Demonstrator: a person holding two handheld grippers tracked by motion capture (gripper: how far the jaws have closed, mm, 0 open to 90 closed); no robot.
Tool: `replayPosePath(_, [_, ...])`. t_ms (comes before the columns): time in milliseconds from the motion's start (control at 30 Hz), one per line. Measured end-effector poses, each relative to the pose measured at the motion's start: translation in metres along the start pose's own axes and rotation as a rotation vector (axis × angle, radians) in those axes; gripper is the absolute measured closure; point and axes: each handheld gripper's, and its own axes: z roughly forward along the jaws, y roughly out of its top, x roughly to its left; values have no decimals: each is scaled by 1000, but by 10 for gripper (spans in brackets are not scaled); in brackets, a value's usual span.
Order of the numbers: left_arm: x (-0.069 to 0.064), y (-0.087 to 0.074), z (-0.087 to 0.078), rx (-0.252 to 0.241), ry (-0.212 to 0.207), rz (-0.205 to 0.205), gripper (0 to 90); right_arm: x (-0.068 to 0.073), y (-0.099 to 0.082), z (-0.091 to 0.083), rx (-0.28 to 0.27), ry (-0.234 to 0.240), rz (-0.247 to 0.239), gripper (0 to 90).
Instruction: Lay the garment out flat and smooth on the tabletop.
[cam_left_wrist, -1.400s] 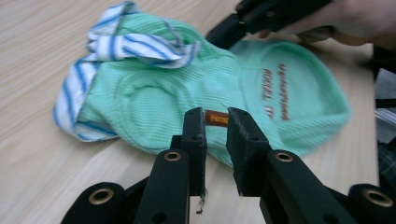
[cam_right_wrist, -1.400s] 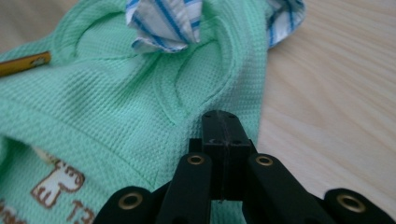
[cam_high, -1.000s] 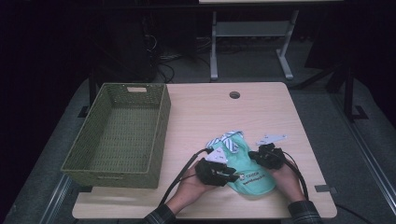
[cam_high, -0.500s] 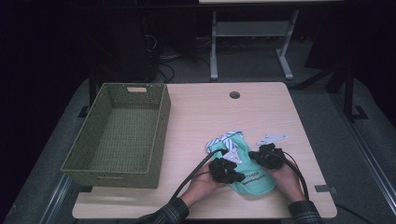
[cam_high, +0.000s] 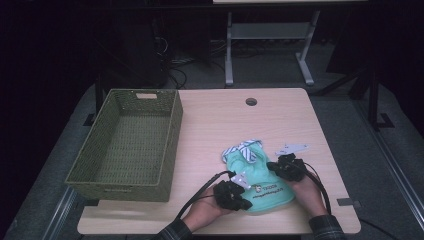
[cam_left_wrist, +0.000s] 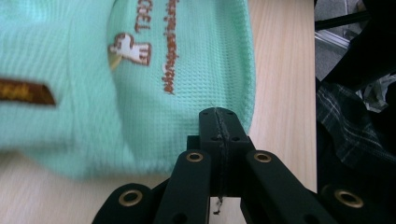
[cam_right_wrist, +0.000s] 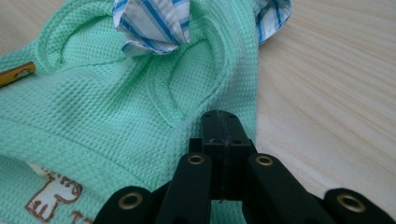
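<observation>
A small mint-green garment with a blue-and-white striped collar and a giraffe logo lies flat near the table's front edge. My left gripper sits at its lower left hem. Its jaws have just been closing, and in the left gripper view they are pressed together over the edge of the green cloth. My right gripper is at the garment's right side. In the right gripper view its jaws are shut on the edge of the cloth, below the striped collar.
A green woven basket stands on the left part of the wooden table. A round cable hole is at the table's back. Both forearms come in over the front edge. A metal frame stands on the floor behind the table.
The left gripper has shifted a little towards the front edge, down onto the garment's hem. The right gripper and the garment have kept still.
</observation>
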Motion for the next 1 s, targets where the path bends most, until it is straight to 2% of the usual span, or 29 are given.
replayPosePath(300, [11,-21,-28,10,62,-63,896,0,-2,-2,4,-1,-9,898])
replayPosePath(433, [16,-26,-34,17,83,-80,895,4,-5,-6,14,1,-16,898])
replayPosePath(500, [18,-29,-37,17,87,-84,895,7,-7,-8,14,3,-26,898])
replayPosePath(567, [19,-30,-42,-4,83,-90,895,10,-8,-10,23,7,-31,898])
replayPosePath(667, [22,-24,-53,-54,99,-92,883,13,-7,-14,-3,0,-55,897])
replayPosePath(700, [24,-20,-57,-81,109,-95,883,12,-5,-16,-21,2,-52,898])
replayPosePath(767, [29,-14,-62,-100,130,-100,884,9,1,-20,-55,8,-30,898])
replayPosePath(833, [36,-8,-63,-116,157,-105,891,5,8,-19,-68,7,-32,898])
replayPosePath(1000, [66,8,-59,-125,238,-127,894,-8,23,-7,-94,6,-7,898])
